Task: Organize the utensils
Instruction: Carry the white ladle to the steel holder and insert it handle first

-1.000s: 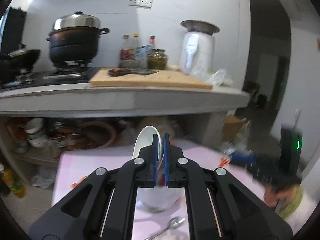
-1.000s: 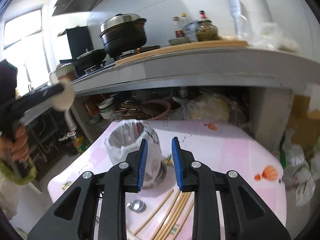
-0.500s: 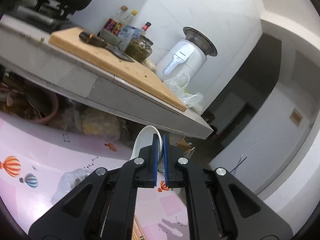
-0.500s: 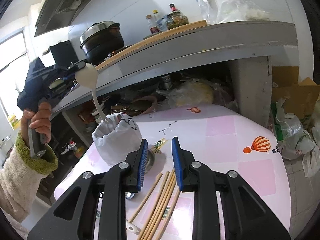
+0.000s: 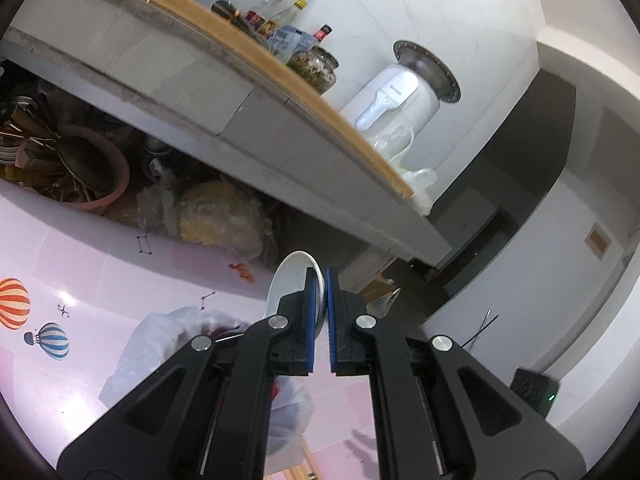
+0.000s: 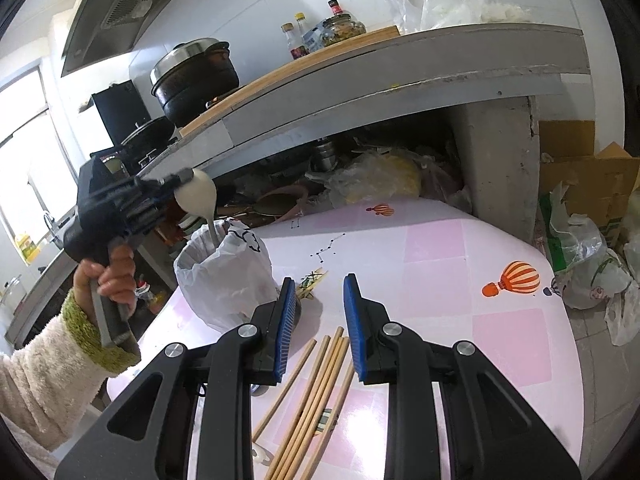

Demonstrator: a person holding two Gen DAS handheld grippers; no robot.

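glossy white ceramic spoon (image 5: 289, 289)

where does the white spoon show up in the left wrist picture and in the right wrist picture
Left wrist view: white spoon at bottom centre, its bowl pinched in the left gripper, above the bag-lined cup.
Right wrist view: white spoon at middle left, bowl up in the left gripper, handle dipping into the bag-lined cup.
Shared landmark: the glass jar on the counter.
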